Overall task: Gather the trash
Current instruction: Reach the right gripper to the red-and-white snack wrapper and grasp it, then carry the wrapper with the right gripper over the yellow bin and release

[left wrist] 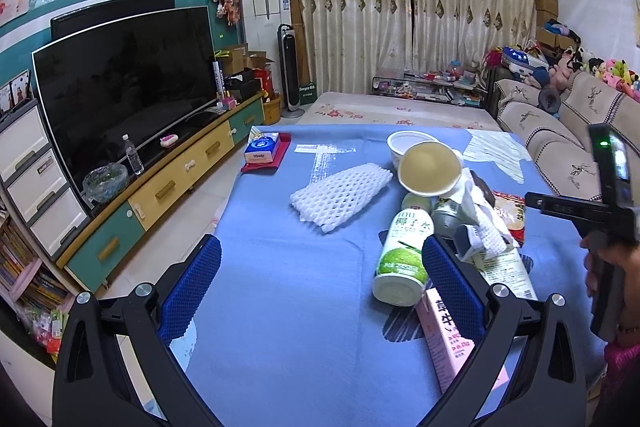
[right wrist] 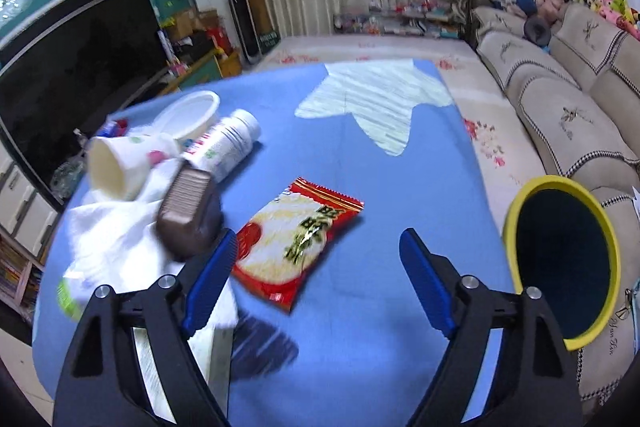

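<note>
Covering table, blue cloth (right wrist: pixel 360 155) with pale star patch. Trash clustered on cloth: foam net (left wrist: pixel 340 193), coconut-water bottle (left wrist: pixel 402 259), paper cup (right wrist: pixel 124 163), white bowl (right wrist: pixel 188 113), brown tray (right wrist: pixel 188 215), pink carton (left wrist: pixel 446 339). Red snack packet (right wrist: pixel 298 239) just ahead of right gripper (right wrist: pixel 316 251), jaws wide, nothing between. Left gripper (left wrist: pixel 322 255) wide, empty. Yellow-rimmed bin (right wrist: pixel 560 267) beside table, near sofa (right wrist: pixel 560 99). TV (left wrist: pixel 124 87) left, curtains (left wrist: pixel 408 7) behind.
</note>
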`<state>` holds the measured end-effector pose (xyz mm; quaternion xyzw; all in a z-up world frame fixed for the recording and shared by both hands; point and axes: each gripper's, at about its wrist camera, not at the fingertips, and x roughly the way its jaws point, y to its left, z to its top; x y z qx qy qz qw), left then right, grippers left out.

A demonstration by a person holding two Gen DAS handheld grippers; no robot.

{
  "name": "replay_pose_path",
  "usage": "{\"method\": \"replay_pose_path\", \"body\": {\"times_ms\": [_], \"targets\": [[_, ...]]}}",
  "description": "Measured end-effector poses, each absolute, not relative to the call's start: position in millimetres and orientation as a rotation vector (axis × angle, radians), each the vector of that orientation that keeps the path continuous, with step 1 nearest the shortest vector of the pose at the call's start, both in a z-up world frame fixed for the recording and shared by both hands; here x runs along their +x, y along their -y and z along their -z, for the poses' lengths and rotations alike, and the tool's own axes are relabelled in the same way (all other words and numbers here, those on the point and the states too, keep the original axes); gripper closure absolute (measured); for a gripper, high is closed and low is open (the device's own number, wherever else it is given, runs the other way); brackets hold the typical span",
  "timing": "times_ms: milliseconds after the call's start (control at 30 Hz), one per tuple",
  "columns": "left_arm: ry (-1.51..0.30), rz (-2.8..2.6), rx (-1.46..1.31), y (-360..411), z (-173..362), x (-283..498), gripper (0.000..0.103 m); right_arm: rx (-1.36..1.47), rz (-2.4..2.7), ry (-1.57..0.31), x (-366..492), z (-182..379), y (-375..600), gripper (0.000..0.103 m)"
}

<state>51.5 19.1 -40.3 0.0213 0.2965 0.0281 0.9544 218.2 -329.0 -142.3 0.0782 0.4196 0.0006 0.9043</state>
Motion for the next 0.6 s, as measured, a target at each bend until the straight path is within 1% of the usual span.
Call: {"method": "replay_pose_path", "body": {"times_ms": [267,333,400,433,500,533,600], "targets": [[-0.624,-0.055,0.038,-23,54,70,0.004,0.145,0.014,-0.930,244,165,311,0.025],[-0.632,-0.044,0.040,-20,58,75,0.004,0.129,0.023,-0.941,247,169,307,0.029],[-0.635,-0.036,0.042,-18,60,76,0.004,0.127,0.024,-0.957,251,174,307,0.040],[-0.637,-0.030,0.043,-16,61,77,0.004,0.129,0.020,-0.960,253,176,308,0.043],[-0.637,-0.030,0.043,-17,62,78,0.004,0.118,0.034,-0.942,251,175,309,0.057],[-0.638,-0.031,0.041,-16,62,79,0.004,0.127,0.034,-0.932,250,173,312,0.060],[-0.640,-0.032,0.034,-17,63,81,0.004,0.132,0.040,-0.903,246,168,316,0.074]]}}
